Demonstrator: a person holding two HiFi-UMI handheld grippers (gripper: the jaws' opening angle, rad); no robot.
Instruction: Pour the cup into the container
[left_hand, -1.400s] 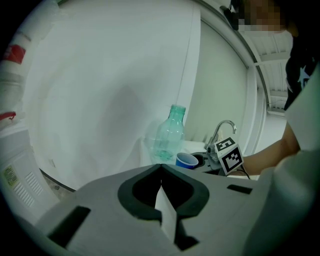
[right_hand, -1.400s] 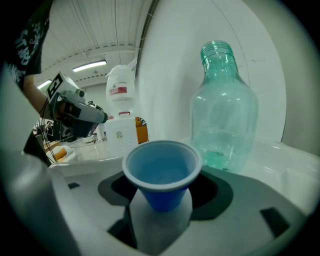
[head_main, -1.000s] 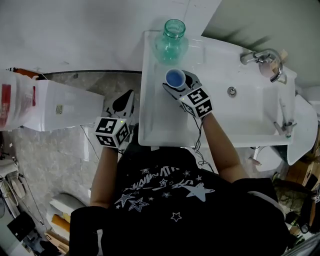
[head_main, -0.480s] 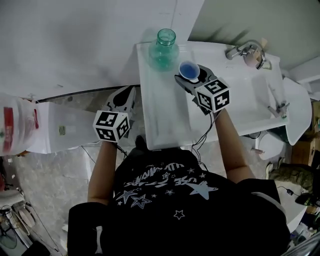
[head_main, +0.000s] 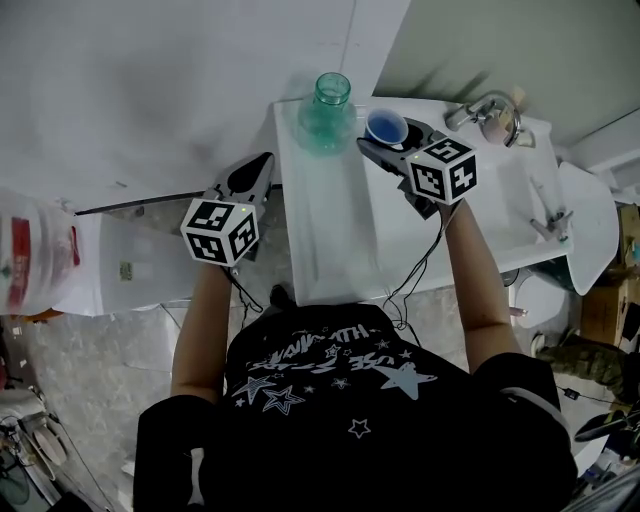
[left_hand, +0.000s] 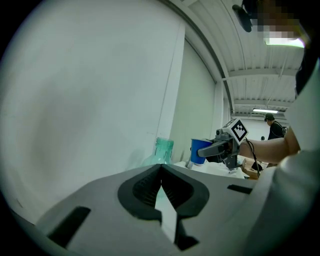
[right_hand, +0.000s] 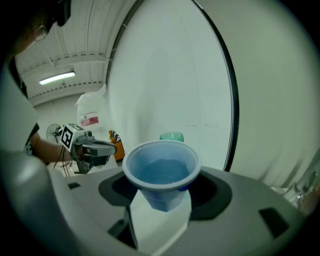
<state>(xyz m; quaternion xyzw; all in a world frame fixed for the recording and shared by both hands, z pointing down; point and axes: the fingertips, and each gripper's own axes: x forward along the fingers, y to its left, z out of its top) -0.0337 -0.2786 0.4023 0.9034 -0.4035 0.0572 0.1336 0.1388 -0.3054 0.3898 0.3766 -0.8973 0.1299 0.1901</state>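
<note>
Over the far edge of the white washbasin (head_main: 320, 230), the blue cup (head_main: 385, 127) is held upright, pinched between the two jaws of the right hand-held gripper (head_main: 386, 138). It hangs just right of the green glass bottle (head_main: 328, 110), which stands at the basin's far left corner against the wall. The head view shows only the cup's round mouth from above. The right gripper view looks into the cup (right_hand: 161, 172), where liquid seems to sit partway up, with the bottle's rim (right_hand: 172, 136) showing just behind it. The left gripper view adds the side profile: the cup (left_hand: 198, 150) has its rim about level with the bottle's mouth (left_hand: 161, 150), the two apart. The left hand-held gripper (head_main: 255, 175) hovers left of the basin, its jaws pressed together on nothing (left_hand: 161, 187). A tap (head_main: 480, 108) sits at the far right.
</note>
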